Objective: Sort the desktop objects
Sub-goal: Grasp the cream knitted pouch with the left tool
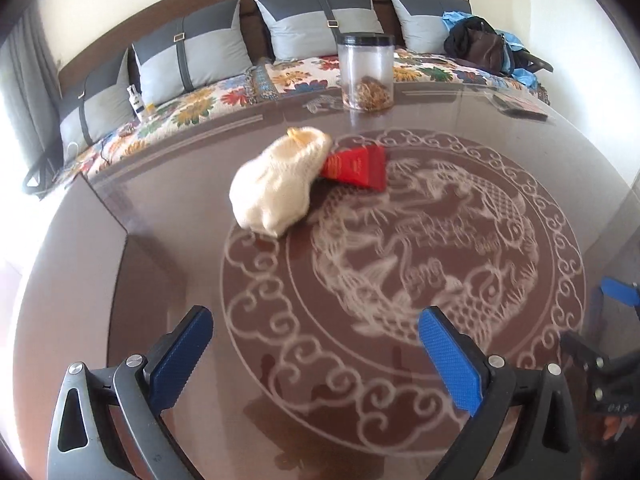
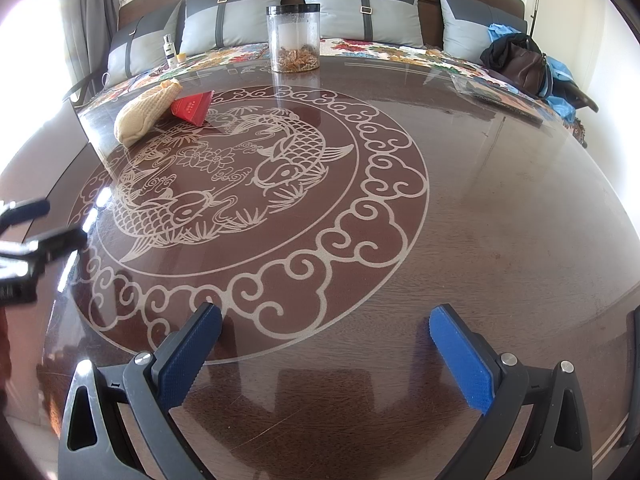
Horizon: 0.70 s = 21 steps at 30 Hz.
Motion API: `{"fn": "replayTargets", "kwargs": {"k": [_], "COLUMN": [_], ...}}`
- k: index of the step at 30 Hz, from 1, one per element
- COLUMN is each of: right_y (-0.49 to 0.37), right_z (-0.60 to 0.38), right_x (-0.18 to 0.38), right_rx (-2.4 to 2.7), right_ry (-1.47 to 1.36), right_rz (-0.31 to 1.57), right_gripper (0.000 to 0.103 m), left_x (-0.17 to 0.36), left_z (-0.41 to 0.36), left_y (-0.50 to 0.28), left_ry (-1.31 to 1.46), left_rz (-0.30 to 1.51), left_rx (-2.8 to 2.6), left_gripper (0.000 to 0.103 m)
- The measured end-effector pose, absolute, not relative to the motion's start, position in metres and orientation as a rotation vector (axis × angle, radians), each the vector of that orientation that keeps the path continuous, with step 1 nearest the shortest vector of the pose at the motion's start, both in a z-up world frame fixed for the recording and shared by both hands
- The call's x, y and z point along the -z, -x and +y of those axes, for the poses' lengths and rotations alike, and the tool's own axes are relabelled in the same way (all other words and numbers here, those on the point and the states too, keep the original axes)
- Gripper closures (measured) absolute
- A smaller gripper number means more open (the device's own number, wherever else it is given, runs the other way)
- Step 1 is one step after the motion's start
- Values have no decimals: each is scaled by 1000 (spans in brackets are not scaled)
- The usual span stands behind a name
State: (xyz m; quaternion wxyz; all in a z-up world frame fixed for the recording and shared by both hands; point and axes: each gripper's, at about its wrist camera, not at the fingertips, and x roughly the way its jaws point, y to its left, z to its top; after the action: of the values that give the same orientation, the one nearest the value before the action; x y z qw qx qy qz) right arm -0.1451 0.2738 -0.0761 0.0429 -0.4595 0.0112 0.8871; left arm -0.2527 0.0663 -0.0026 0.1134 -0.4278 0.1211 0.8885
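One cream pouch (image 1: 280, 184) touching one red box (image 1: 356, 168) near desk (image 2: 480, 208) far-left edge; one jar (image 2: 294, 38) at far edge. Left gripper (image 1: 316, 344) and right gripper (image 2: 326, 344): jaws apart, empty.

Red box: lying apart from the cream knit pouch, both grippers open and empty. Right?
Not apart. In the left wrist view the red box touches the cream knit pouch, which overlaps its edge. The left gripper and right gripper are open and empty.
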Motion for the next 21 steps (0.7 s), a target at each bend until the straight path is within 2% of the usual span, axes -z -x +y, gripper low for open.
{"fn": "replayTargets", "kwargs": {"k": [8, 9, 11, 15, 21], "right_y": [144, 144, 144, 144, 144], "right_z": [274, 274, 274, 274, 275], "right_x": [75, 75, 75, 75, 74], "right_rx": [-2713, -2714, -2714, -2714, -2714], "right_ry": [1405, 1405, 1405, 1405, 1404], "right_rz": [34, 34, 34, 35, 35], "right_gripper": [0, 0, 0, 0, 0], "left_x": [15, 18, 22, 12, 15], "left_z": [68, 69, 64, 50, 4], "left_y": [365, 371, 375, 343, 223], "left_ry": [1350, 1363, 1378, 1334, 1480], "left_rz": [307, 290, 181, 32, -179], "left_rx": [-2595, -2572, -2537, -2588, -2618], "left_gripper": [0, 11, 50, 53, 53]}}
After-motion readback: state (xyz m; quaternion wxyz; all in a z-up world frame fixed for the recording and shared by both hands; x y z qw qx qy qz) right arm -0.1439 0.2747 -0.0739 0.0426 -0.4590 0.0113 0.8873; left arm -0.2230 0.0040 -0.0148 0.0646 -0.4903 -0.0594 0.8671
